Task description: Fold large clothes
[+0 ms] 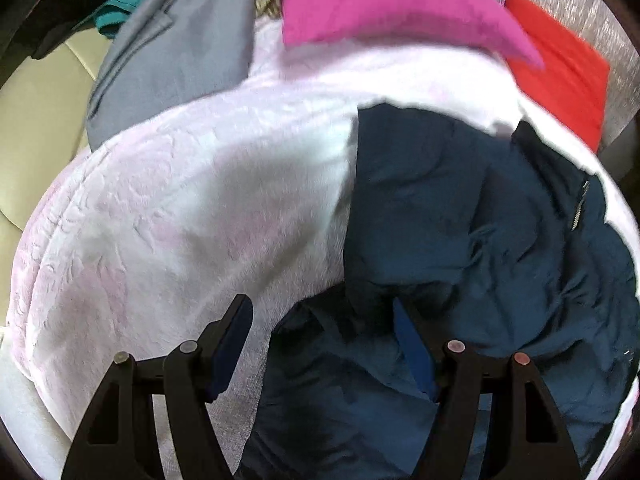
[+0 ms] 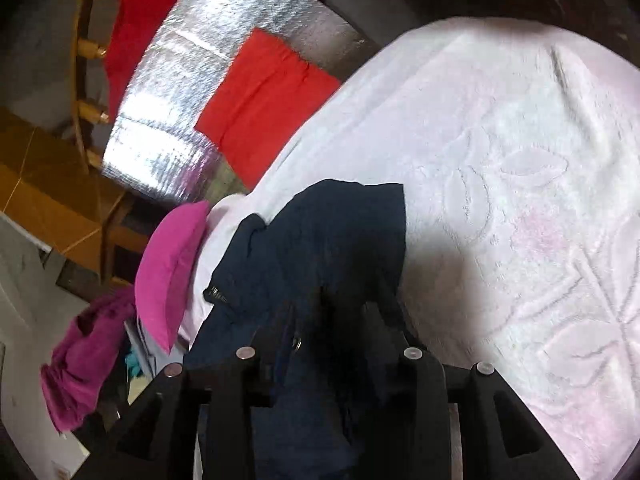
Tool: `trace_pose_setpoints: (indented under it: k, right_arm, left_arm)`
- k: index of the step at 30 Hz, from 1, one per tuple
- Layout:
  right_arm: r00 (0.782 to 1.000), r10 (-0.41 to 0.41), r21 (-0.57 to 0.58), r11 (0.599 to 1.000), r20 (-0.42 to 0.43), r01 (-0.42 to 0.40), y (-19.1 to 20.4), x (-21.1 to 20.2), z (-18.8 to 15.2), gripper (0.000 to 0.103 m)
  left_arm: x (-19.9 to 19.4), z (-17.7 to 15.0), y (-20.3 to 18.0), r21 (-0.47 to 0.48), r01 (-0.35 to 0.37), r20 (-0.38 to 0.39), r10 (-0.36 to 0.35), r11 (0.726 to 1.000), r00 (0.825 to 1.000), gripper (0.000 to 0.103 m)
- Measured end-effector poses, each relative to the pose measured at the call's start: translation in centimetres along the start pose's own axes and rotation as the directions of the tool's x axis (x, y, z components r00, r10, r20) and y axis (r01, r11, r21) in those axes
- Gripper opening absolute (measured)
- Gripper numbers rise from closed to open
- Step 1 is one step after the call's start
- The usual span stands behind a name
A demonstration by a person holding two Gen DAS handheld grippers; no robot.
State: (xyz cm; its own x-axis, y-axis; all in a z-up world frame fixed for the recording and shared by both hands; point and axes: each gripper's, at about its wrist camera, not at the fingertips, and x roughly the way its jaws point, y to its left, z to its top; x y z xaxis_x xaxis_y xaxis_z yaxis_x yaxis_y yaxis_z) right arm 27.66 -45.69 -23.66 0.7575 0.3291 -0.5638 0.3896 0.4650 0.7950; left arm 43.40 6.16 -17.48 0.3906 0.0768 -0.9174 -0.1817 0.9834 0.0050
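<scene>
A navy blue garment (image 1: 460,216) lies crumpled on a pale pink embossed blanket (image 1: 180,208). My left gripper (image 1: 324,320) is open, its fingers spread wide just above the garment's near left edge, with cloth lying between them. In the right wrist view the same garment (image 2: 320,248) runs up between my right gripper's fingers (image 2: 332,320). That gripper looks shut on a bunched part of the navy cloth, and its fingertips are hidden in dark folds. The blanket (image 2: 500,160) spreads to the right.
A folded magenta cloth (image 1: 380,4), a folded red cloth (image 1: 560,68) and a grey garment (image 1: 176,52) lie at the blanket's far side. A silver foil surface (image 2: 180,92) holds the red cloth (image 2: 268,104). A purple garment (image 2: 88,360) hangs at the left, near a wooden frame (image 2: 84,80).
</scene>
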Motion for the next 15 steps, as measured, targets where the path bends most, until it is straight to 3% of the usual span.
trace_pose_setpoints:
  k: [3,5,11,15]
  right_arm:
    - [0.998,-0.061,0.026,0.998,-0.020,0.061,-0.7,2.2,0.5,0.038]
    - [0.995,-0.090,0.049,0.995,-0.046,0.093,-1.7,3.3,0.7,0.032]
    - [0.998,-0.063,-0.003,0.998,-0.010,0.063,-0.6,-0.1,-0.1,0.035]
    - [0.999,-0.024,-0.097,0.995,-0.037,0.020,1.3,-1.9,-1.9,0.035]
  left_arm:
    - [0.4,0.0,-0.8,0.038,-0.029,0.004,0.029,0.999,1.000,0.072]
    - [0.4,0.1,-1.1,0.053,-0.040,0.009,0.040,0.998,0.999,0.072]
    - [-0.7,0.1,-0.2,0.017,-0.015,0.027,0.015,1.000,1.000,0.072]
    - [-3.1,-0.4,0.2,0.005,-0.022,0.111,0.021,1.000,0.994,0.072]
